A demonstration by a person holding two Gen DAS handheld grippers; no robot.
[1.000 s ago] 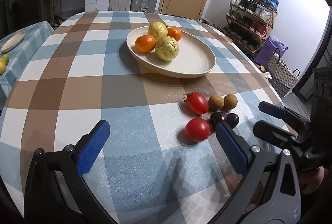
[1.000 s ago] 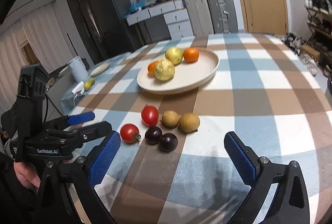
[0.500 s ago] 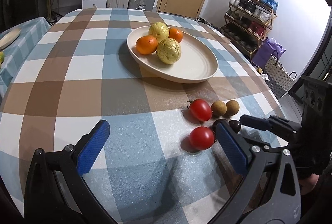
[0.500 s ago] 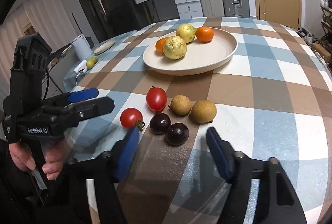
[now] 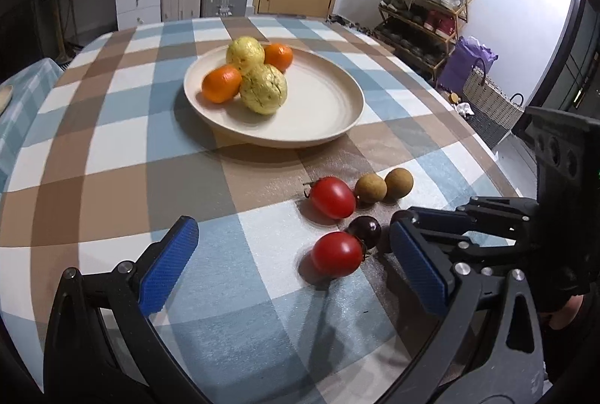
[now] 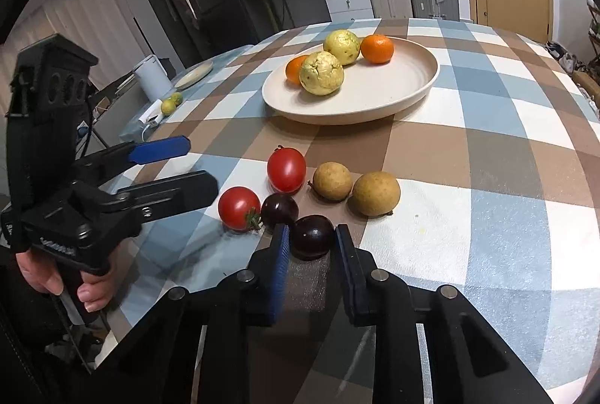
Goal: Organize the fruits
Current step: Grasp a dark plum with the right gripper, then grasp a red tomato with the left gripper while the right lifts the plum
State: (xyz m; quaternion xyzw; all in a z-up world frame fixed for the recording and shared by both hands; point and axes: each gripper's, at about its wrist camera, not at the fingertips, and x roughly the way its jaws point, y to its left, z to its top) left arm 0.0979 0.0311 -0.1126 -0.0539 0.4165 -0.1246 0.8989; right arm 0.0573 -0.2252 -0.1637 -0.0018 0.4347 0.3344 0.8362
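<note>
Right wrist view: your right gripper [image 6: 311, 246] is narrowed around the near dark plum [image 6: 313, 237], pads at its sides, contact unclear; your left gripper [image 5: 292, 269], wide open, hangs beside the tomatoes [image 6: 240, 207], plate [image 6: 393, 100] straight beyond

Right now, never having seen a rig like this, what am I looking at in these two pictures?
No robot: a person holds a two-finger gripper in each hand, each with a fisheye camera looking along its fingers. In the right camera's picture, the right gripper has its pads either side of a dark plum on the checked tablecloth; contact is unclear. The left gripper is open, holding nothing. Two tomatoes, another plum and two brown fruits lie loose. The plate holds oranges and yellow fruits.
</note>
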